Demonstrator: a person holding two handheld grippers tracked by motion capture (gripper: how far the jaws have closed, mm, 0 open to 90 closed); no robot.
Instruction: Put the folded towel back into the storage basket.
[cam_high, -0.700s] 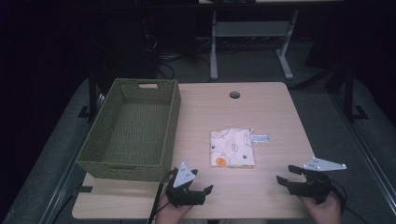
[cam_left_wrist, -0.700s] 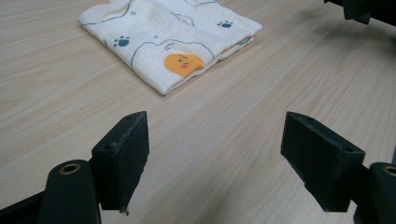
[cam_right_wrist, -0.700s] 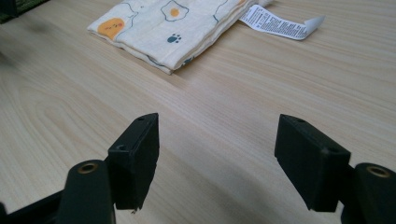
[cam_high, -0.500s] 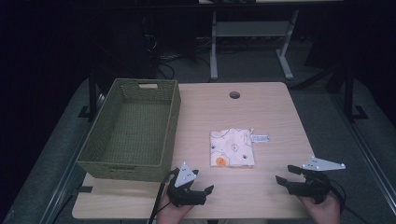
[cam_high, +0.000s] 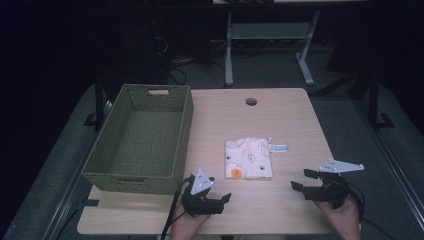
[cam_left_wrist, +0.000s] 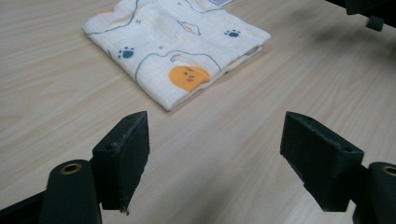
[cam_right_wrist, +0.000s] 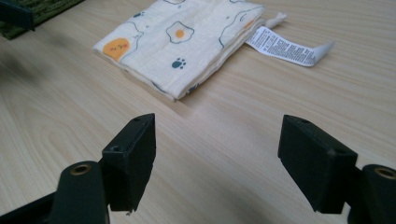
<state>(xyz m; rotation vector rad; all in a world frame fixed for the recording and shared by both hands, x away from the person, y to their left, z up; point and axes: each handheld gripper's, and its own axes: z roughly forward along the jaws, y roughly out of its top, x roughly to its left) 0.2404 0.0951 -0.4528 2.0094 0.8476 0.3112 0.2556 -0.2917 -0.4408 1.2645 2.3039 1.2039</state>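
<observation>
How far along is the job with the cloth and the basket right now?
Barely begun. Done: the cloth already lies folded flat on the table, its label sticking out at one side. In hand: nothing; the left tool and right tool both stand open at the near edge, short of the cloth. Left: probably picking up the cloth and placing it in the basket, which looks empty.

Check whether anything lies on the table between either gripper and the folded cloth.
Nothing visible does. Bare table lies between the open left gripper and the folded cloth, and between the open right gripper and it. The cloth's white label sticks out on its far side.
</observation>
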